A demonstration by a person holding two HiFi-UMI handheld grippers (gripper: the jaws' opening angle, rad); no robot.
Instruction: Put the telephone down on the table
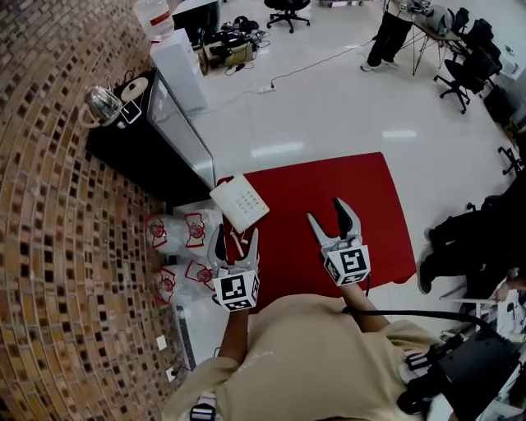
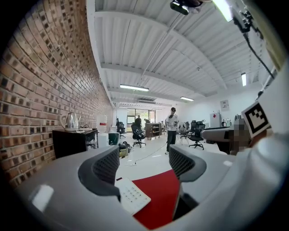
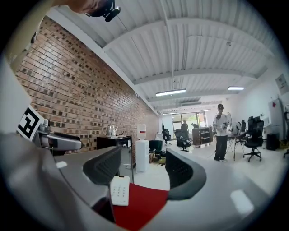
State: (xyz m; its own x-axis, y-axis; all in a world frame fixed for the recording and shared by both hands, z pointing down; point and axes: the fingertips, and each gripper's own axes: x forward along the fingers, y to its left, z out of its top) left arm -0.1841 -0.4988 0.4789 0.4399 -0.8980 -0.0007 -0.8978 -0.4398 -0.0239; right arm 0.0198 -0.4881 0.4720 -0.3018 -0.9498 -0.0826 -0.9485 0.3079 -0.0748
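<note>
Above red table [image 1: 345, 189] | left gripper [image 1: 234, 237], right gripper [image 1: 326, 212] level, jaws apart, empty | telephone [image 1: 239, 203] lies on table

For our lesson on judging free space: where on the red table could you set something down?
The red table is bare across its middle and right side, up to both edges. Its far left corner holds the telephone, and packets crowd just beyond the left edge.

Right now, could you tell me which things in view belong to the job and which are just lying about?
Job: white telephone, lying on the red table; left gripper and right gripper, both open and empty.
Lying about: kettle, water dispenser, red-printed packets, office chair.
</note>
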